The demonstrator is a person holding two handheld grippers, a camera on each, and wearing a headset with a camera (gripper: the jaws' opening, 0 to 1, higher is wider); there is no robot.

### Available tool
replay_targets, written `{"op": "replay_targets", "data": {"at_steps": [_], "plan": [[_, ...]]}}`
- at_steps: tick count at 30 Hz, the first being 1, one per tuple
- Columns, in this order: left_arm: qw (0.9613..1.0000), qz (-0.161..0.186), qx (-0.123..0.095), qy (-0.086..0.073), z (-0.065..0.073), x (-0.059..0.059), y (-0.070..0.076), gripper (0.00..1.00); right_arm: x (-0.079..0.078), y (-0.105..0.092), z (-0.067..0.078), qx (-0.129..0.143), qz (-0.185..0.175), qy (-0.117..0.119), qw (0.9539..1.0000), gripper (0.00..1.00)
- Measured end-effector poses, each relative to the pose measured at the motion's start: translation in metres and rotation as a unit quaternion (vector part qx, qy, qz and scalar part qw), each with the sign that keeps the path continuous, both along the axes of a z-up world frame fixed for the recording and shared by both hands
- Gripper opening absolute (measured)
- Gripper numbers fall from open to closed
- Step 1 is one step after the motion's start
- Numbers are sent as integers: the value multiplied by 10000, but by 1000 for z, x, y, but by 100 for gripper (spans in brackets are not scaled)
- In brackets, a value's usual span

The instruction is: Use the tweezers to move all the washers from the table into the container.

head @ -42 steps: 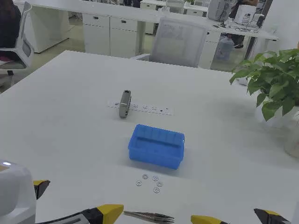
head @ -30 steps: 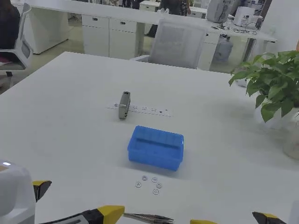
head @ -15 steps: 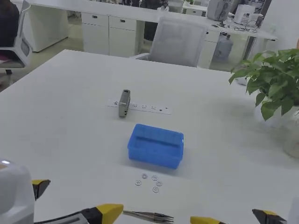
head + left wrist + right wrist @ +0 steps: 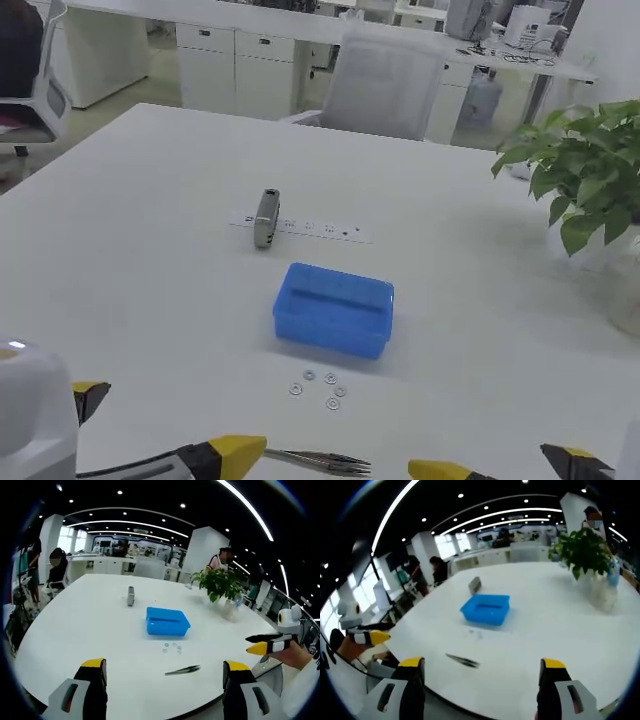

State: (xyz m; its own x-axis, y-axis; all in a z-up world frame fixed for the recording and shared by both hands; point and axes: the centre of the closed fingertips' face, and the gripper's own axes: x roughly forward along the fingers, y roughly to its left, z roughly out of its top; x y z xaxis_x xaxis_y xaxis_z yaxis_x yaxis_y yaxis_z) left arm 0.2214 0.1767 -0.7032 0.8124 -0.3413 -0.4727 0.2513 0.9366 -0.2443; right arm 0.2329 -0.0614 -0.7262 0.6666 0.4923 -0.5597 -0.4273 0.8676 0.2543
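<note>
Five washers lie in a loose cluster near the near edge of the single white worktop. With them are one blue container and one pair of tweezers. Toward the far edge sits one power strip carrying one grey plug-in block, and one potted plant stands at the right edge. Two grippers are at the near edge: the left gripper and the right gripper. Two office chairs stand beyond the worktop.

Left tongs spread above white bench; tweezers near washers, blue container beyond.
</note>
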Motion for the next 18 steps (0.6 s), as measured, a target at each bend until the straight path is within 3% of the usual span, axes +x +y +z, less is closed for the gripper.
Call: {"op": "replay_targets", "data": {"at_steps": [18], "plan": [[9999, -129, 94, 33, 0, 6, -3, 99, 5, 2, -3, -16, 19, 47, 10000, 92]]}}
